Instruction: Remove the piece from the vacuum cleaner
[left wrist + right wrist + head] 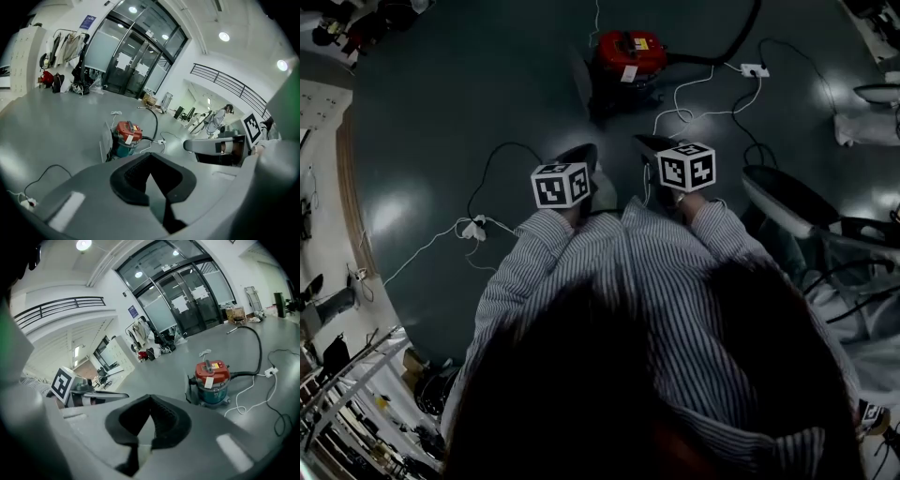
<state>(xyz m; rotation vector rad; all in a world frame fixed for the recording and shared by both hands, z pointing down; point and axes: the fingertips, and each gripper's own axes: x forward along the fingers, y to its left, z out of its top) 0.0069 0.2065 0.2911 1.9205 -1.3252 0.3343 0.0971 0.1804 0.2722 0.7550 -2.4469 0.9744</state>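
Observation:
A red-topped vacuum cleaner [628, 56] with a teal drum stands on the dark floor ahead of me, and a black hose [727, 52] leaves its right side. It also appears in the left gripper view [127, 138] and the right gripper view [213, 378], a white tag hanging on its front. Both grippers are held in front of my chest, well short of the vacuum. The left gripper [581, 157] [151, 157] is shut with nothing in it. The right gripper [652, 146] [150, 398] also looks shut and empty.
A white power strip [754, 69] and a looping white cable lie right of the vacuum. A flat grey panel [105, 143] leans by its left side. Another plug block with cables [473, 228] lies at the left. Ironing-board-like stands [787, 197] crowd the right.

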